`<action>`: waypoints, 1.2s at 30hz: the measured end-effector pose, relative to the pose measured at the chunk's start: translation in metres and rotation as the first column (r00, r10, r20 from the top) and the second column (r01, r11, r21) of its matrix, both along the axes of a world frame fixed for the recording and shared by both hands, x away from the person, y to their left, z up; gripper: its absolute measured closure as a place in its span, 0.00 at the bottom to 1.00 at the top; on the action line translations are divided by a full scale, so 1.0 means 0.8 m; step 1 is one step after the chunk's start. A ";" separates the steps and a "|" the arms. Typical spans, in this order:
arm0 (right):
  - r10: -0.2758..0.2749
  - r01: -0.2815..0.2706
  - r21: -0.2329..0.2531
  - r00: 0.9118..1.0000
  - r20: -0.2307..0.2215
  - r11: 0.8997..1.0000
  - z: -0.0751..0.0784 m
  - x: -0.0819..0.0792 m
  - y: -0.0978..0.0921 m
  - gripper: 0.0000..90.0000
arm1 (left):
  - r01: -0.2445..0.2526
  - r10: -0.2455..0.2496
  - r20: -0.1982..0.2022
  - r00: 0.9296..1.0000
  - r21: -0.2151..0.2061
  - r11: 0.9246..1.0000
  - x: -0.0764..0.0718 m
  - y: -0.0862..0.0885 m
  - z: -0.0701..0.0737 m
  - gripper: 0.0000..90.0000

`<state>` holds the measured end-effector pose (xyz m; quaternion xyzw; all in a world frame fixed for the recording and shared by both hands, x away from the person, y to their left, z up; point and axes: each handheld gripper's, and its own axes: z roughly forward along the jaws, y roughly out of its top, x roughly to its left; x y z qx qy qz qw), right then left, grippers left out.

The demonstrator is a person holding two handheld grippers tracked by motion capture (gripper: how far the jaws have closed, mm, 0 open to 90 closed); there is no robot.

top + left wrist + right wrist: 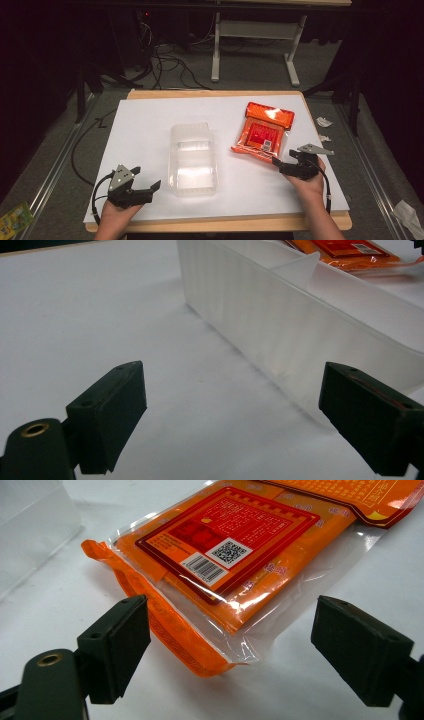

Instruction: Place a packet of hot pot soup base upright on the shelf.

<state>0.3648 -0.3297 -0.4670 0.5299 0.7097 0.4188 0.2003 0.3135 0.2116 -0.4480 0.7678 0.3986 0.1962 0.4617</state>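
Orange packet (263, 132), glossy in its clear wrap, lies flat toward the far right of the worktop (145, 115), and the right tool (281, 163) is lined up low at its near corner, jaws spread wide with nothing between them yet. From the right gripper view the packet (240, 555) has its crinkled orange seam and clear film edge sitting just ahead of the gap, near the left jaw.

Over on the other side, the left tool (150, 187) waits near the front left edge of the worktop, jaws also spread and empty, pointed at the clear plastic tray (193, 159) that sits mid-worktop, well apart from the packet. In the left gripper view the tray (280, 325) shows its pale wall and a divider inside, just beside the right jaw.

Now the risks, as I read it. That packet is thin and lies flush on the sheet, so jaws closing at this height could catch only the loose film and let it slip, or skid the packet away across the smooth surface. The tray looks light: a nudge from the left tool could shove or tip it, leaving the packet no steady place to land.
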 end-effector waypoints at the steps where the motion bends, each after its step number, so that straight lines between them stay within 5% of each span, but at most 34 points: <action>1: 0.006 -0.006 0.001 1.000 -0.007 1.000 -0.001 0.001 0.001 0.19 | -0.001 0.001 -0.001 1.000 0.001 1.000 0.000 0.000 0.000 0.14; 10: 0.042 -0.048 -0.069 0.996 -0.080 0.996 -0.016 0.004 0.018 0.25 | -0.004 0.004 0.006 1.000 -0.002 1.000 -0.001 0.001 0.001 0.14; 16: 0.035 -0.041 -0.069 0.996 -0.079 0.997 -0.015 0.005 0.018 0.31 | -0.003 0.003 0.005 1.000 -0.001 1.000 -0.002 0.001 0.001 0.14; 18: 0.018 -0.025 -0.094 0.997 -0.070 0.995 -0.015 0.004 0.018 0.42 | -0.004 0.004 0.006 1.000 -0.003 1.000 -0.002 0.001 0.001 0.14; 19: 0.009 -0.015 -0.070 0.997 -0.077 0.997 -0.015 0.005 0.014 0.48 | -0.004 0.004 0.006 1.000 -0.003 1.000 -0.002 0.002 0.002 0.14; 27: 0.031 -0.034 -0.116 0.999 -0.026 0.993 -0.012 0.003 0.015 0.69 | -0.003 0.003 0.003 1.000 -0.001 1.000 -0.001 0.001 0.000 0.14; 36: 0.072 -0.073 -0.053 0.997 -0.026 0.996 -0.010 0.004 0.009 1.00 | -0.002 0.002 0.000 1.000 0.000 1.000 0.000 0.000 0.000 0.14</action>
